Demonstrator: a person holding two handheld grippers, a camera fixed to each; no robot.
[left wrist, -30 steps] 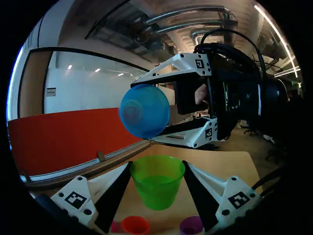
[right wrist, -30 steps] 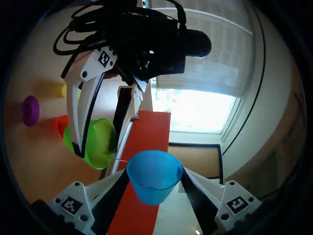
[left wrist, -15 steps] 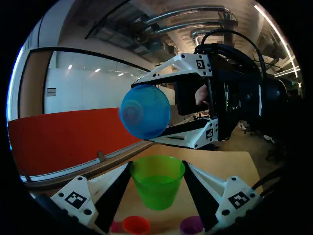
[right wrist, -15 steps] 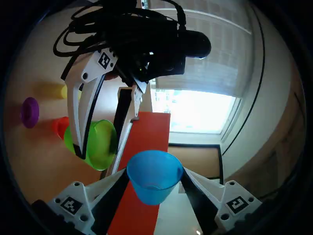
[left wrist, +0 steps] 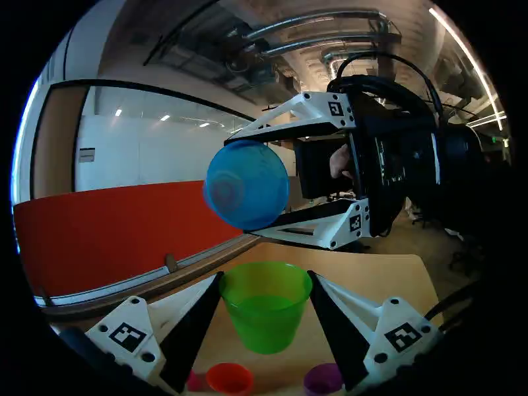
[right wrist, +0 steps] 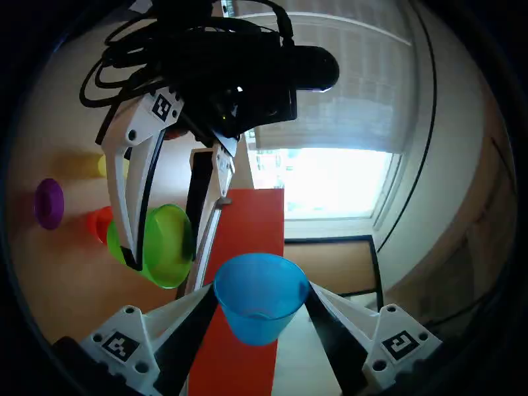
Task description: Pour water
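A small orange cup (left wrist: 228, 378) and a purple cup (left wrist: 323, 379) stand at the near edge of the wooden counter (left wrist: 379, 277), with a yellow cup (right wrist: 102, 165) near them. A red wall panel (left wrist: 112, 231) runs along the left. Pipes (left wrist: 310, 30) cross the ceiling. A bright window (right wrist: 327, 181) has its blind (right wrist: 356, 86) partly drawn.

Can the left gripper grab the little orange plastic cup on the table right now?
Probably not yet. The left gripper is shut on the green plastic cup, so its fingers are full. The small orange plastic cup sits close below on the wooden table, with nothing else between them.
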